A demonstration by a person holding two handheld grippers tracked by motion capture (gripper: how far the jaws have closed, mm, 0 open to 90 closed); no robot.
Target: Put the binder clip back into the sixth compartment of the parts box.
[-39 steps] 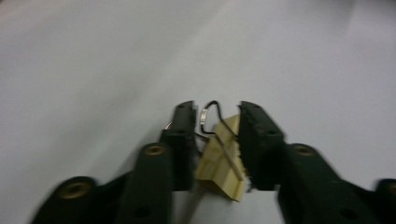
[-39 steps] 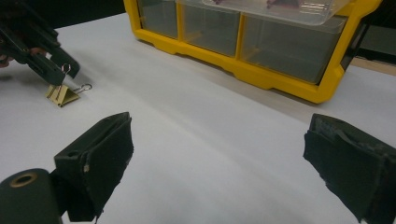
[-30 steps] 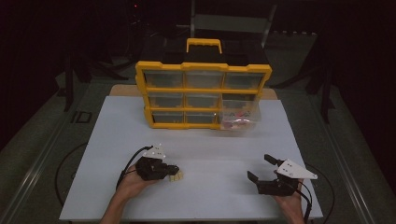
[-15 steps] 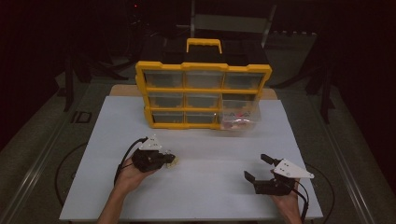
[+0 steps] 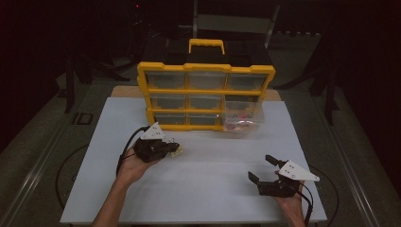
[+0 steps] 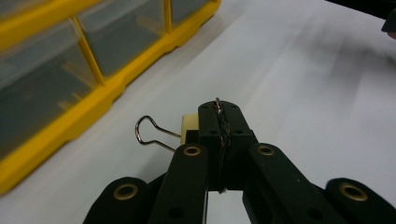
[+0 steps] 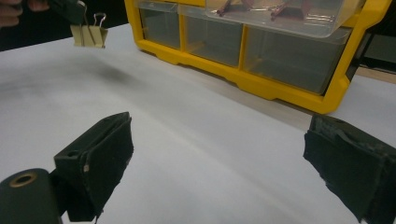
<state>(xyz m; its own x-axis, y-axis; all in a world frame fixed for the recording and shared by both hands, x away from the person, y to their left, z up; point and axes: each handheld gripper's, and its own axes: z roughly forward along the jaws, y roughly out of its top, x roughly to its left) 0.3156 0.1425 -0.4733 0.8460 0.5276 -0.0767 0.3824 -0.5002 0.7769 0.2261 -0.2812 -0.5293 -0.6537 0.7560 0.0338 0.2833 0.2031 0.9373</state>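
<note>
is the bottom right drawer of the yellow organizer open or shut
Open: the clear drawer juts forward from the yellow organizer, past its neighbours, with small reddish items inside.

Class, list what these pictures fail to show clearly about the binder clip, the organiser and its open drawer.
- Binder clip: left gripper view, body mostly hidden behind the left hand-held gripper.
- Open drawer: high view, reddish contents too small to identify; right gripper view, cut by top edge.
- Yellow organiser: closed drawers' contents blurred behind plastic.
</note>
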